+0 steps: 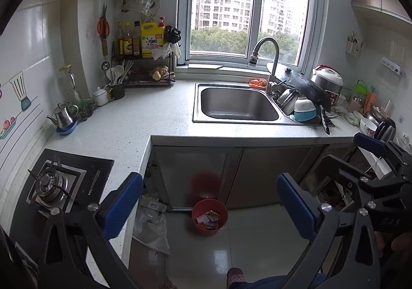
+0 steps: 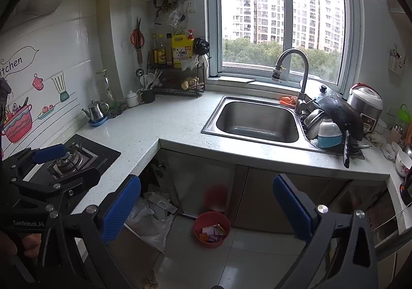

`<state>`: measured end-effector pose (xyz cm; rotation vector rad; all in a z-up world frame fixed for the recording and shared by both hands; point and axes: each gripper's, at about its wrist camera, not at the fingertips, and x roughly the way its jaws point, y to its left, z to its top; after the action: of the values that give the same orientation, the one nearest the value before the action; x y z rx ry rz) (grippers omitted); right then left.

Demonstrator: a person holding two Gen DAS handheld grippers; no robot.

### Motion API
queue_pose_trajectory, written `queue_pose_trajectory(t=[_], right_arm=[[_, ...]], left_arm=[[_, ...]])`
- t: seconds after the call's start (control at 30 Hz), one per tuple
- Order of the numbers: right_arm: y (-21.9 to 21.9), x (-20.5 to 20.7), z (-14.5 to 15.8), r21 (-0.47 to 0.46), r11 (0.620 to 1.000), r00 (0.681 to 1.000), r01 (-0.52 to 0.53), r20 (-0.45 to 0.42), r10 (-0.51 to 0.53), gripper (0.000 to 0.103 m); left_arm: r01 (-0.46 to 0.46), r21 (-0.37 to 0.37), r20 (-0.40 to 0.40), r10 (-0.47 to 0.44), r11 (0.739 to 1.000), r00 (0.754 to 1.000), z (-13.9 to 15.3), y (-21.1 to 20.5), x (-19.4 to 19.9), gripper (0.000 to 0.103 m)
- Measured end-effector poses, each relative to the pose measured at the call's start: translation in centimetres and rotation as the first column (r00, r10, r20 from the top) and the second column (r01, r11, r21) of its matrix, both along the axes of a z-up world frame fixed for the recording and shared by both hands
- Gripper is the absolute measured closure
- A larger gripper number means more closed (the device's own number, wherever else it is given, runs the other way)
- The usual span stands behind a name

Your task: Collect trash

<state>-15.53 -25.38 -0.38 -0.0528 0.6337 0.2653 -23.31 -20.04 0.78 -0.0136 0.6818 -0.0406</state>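
Sitting on floor by sink cabinet, red trash bin [image 1: 209, 217] w/ paper scraps & wrappers inside. Left gripper [image 1: 209, 207] & right gripper [image 2: 207, 207] both spread wide, empty — yellow jug [image 1: 152, 40] reads "OMO".

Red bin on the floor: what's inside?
The red bin holds a loose pile of small paper scraps and wrappers, white, orange and yellow. They hide the bottom, so anything beneath them can't be seen.

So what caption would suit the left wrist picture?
Open left gripper held above a red trash bin on the kitchen floor.
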Motion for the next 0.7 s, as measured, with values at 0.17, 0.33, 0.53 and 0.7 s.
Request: queue_pose_trajectory(t=[0.17,0.33,0.53,0.7], right_arm=[[0.15,-0.26,-0.02,-0.002,1.0,1.0,-0.002,-0.006,0.002,0.001],[0.42,-0.56,-0.02,-0.003,1.0,1.0,-0.009,-0.009,0.009,0.001],[0.63,-0.91,0.18,0.003,1.0,1.0,-0.009,-0.006,0.009,0.001],[0.64,-0.94,0.12,0.008,1.0,1.0,-0.01,-0.01,0.01,0.001]], left_arm=[[-0.007,0.003,-0.009,0.007,1.0,1.0,-0.1,-0.07,-0.05,0.0],[-0.016,0.013,-0.008,0.016,1.0,1.0,-0.04,-0.31,-0.21,0.0],[-0.023,0.008,-0.003,0.023,1.0,1.0,0.04,-0.3,-0.29,0.0],[-0.02,0.006,-0.001,0.02,1.0,1.0,0.04,-0.33,-0.34,0.0]])
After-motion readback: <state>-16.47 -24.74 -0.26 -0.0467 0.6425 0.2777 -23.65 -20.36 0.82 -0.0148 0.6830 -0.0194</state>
